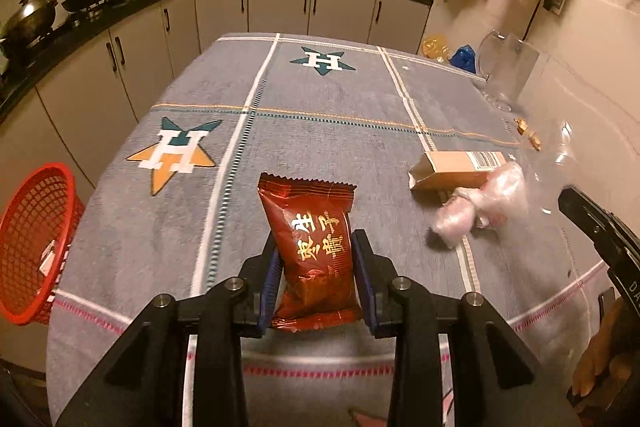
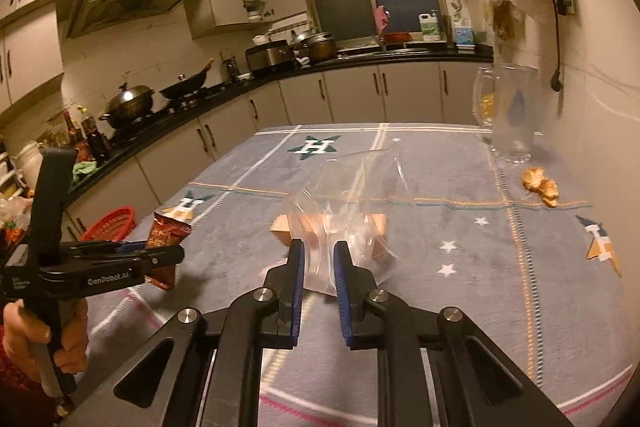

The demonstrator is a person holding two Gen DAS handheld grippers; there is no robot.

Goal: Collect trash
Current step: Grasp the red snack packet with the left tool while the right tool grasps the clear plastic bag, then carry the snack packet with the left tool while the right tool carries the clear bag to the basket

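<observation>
We hold two items of trash at this point: the left gripper (image 1: 318,259) is clenched on a red snack packet (image 1: 312,247), its blue pads pressing both long sides of the packet, which is lifted clear of the table (image 1: 320,131); the right gripper (image 2: 319,267) grasps a clear plastic bag (image 2: 352,195), the film pinched between its narrowly spaced fingers and billowing forward over the cloth. In the red mesh basket (image 1: 32,239), which stands off the table's left edge and lower than the tabletop, we see one small pale scrap, so we judge that collection has begun but is far from complete. Still on the table are a brown cardboard box (image 1: 456,171) lying on its side, a crumpled pinkish plastic wad (image 1: 480,199) touching the box on its near side, and some yellowish scraps (image 2: 540,183) near the glass pitcher (image 2: 512,111); we cannot tell whether the scraps count as trash. The pitcher stands at the far right corner, close to the wall, and must not be struck. The middle and left of the table are bare cloth, which gives the left gripper an open path toward the basket. The basket lies beyond the table edge, so we judge that the packet must pass over that edge before it is released. The two grippers sit near each other, side by side, and need care when they cross.
</observation>
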